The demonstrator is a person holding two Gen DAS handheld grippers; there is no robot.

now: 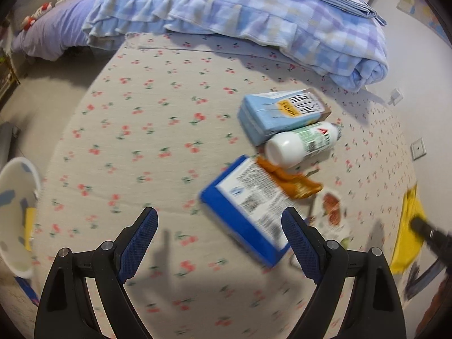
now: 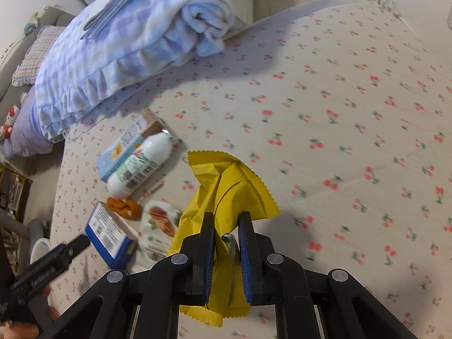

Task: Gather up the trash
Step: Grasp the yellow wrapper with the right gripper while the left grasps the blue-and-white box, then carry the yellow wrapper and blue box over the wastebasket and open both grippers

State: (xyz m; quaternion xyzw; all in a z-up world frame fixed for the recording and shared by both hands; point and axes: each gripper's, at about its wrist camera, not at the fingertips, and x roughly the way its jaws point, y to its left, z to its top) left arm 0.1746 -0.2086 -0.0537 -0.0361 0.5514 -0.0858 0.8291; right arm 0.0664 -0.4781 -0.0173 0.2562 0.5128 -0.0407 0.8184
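Trash lies on a cherry-print bed sheet (image 1: 158,130). My left gripper (image 1: 219,221) is open and empty, just left of a blue and white box (image 1: 248,209). Beyond it lie an orange wrapper (image 1: 293,182), a white bottle (image 1: 302,144) on its side and a light blue carton (image 1: 279,113). A printed food packet (image 1: 332,209) lies to the right. My right gripper (image 2: 226,221) is shut on a yellow wrapper (image 2: 228,186) and holds it above the sheet. The same box (image 2: 108,236), bottle (image 2: 141,166) and carton (image 2: 124,149) show to its left.
A folded blue checked blanket (image 1: 254,14) lies at the head of the bed. A white bin (image 1: 14,214) stands off the bed's left edge. Wall sockets (image 1: 418,148) are on the right wall. The left gripper (image 2: 56,257) enters the right wrist view at lower left.
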